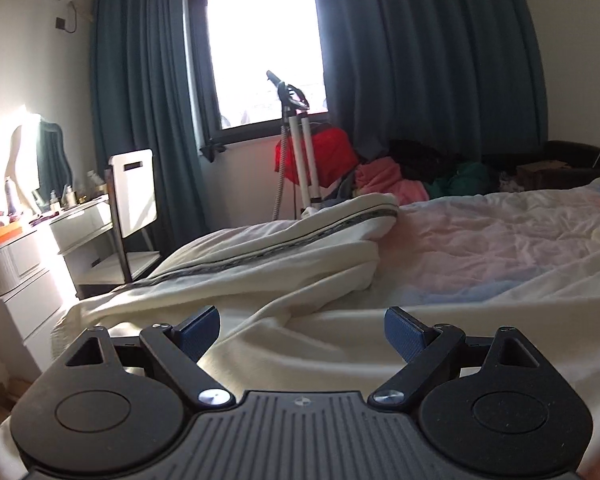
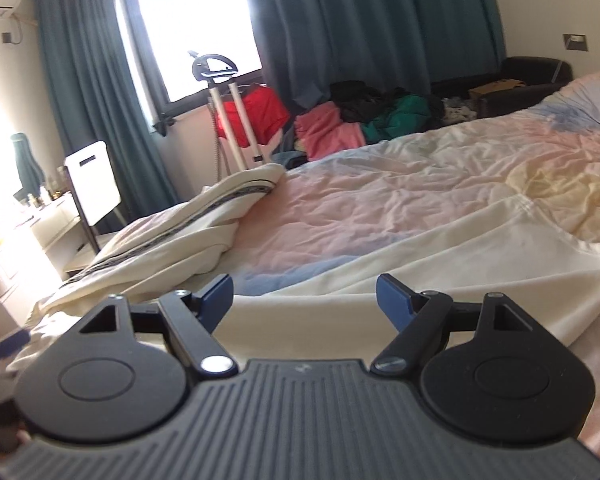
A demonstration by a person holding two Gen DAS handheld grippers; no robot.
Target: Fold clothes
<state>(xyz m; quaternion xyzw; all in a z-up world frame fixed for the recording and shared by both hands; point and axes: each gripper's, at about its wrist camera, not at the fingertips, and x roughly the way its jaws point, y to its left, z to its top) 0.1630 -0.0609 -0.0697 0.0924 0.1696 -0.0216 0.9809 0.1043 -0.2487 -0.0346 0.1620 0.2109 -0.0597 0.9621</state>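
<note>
A cream garment (image 1: 284, 248) with a dark patterned stripe lies crumpled across the near left part of the bed (image 1: 492, 248). Its smooth cream cloth spreads toward me under both grippers. My left gripper (image 1: 300, 322) hovers low over that cloth, open, with nothing pinched between its blue pads (image 1: 404, 332). In the right wrist view the same garment (image 2: 172, 232) bunches at the left and a flat cream panel (image 2: 480, 264) runs off to the right. My right gripper (image 2: 305, 288) is open just above the panel's near edge, holding nothing.
The bed carries a wrinkled pastel sheet (image 2: 400, 200). Beyond its far side are a pile of red, pink and green clothes (image 2: 340, 128) and a garment steamer stand (image 1: 300, 152). A white chair (image 1: 134, 196) and a cluttered dresser (image 1: 32, 248) stand at the left, under teal curtains.
</note>
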